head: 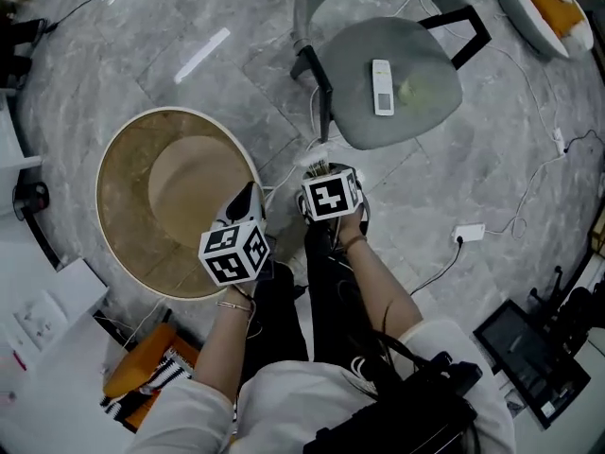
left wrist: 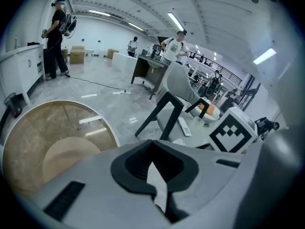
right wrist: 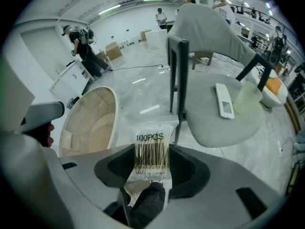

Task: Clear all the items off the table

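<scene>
My right gripper [right wrist: 151, 151] is shut on a clear bag of cotton swabs [right wrist: 150, 149] with a barcode label. It hangs over the floor between the round table [head: 118, 149] and the grey chair [head: 421, 116]. In the head view the bag [head: 317, 166] pokes out past that gripper's marker cube. On the chair seat [right wrist: 214, 125] lie a white remote [right wrist: 224, 100] and a pale green thing [right wrist: 247, 99]. My left gripper [left wrist: 152, 149] hovers by the table's near rim [left wrist: 107, 128]. Its jaws stand together and I see nothing held.
Cables and a white power adapter [head: 468, 233] lie on the marble floor right of the person's legs. An orange thing [head: 142, 362] sits at the lower left beside white furniture. A second seat with an orange item [head: 553, 8] is at the top right. People [left wrist: 59, 37] stand far off.
</scene>
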